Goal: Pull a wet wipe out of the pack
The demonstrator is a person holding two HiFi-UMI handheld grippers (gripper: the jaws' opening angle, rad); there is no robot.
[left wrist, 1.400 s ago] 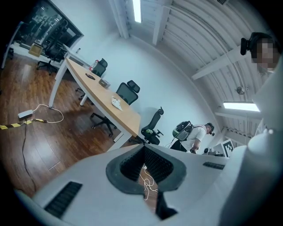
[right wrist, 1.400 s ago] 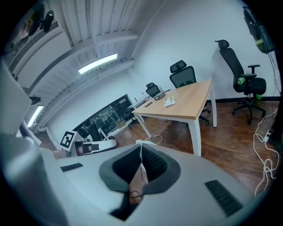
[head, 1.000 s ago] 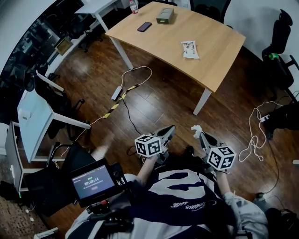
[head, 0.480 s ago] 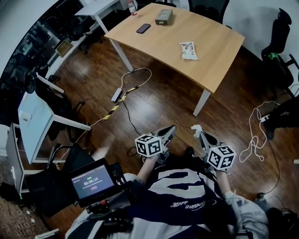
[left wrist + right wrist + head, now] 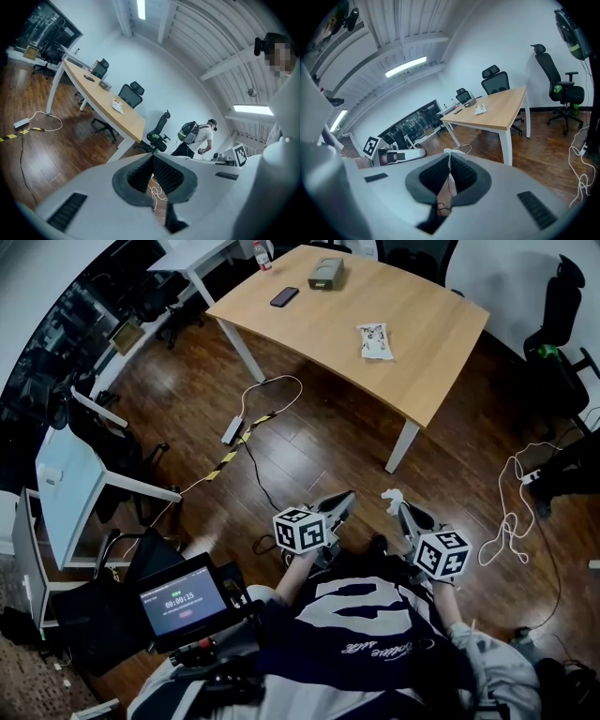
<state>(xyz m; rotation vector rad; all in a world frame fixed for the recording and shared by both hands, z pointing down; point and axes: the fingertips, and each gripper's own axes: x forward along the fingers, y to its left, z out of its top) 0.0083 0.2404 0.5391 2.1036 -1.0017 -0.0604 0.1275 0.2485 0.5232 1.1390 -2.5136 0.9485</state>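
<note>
The wet wipe pack (image 5: pixel 375 340) lies on the wooden table (image 5: pixel 431 352), far from both grippers; it also shows as a small white packet (image 5: pixel 117 106) in the left gripper view and as a pack (image 5: pixel 480 108) in the right gripper view. Both grippers are held close to the person's body, above the floor. My right gripper (image 5: pixel 398 507) is shut, and a small crumpled white wipe (image 5: pixel 391 496) sticks out of its tips; a sliver of that wipe (image 5: pixel 448 151) shows at the closed jaws. My left gripper (image 5: pixel 345 499) is shut with nothing in it, its pads (image 5: pixel 164 173) meeting.
A dark phone (image 5: pixel 284 297) and a grey box (image 5: pixel 324 273) lie at the table's far end. Cables (image 5: pixel 267 395) and a power strip (image 5: pixel 232 428) trail over the wood floor. Office chairs (image 5: pixel 561 306) stand around. Another person (image 5: pixel 199 137) stands beyond the table.
Almost nothing: the head view has drifted slightly, and both grippers keep their pose with the wipe still in the right one.
</note>
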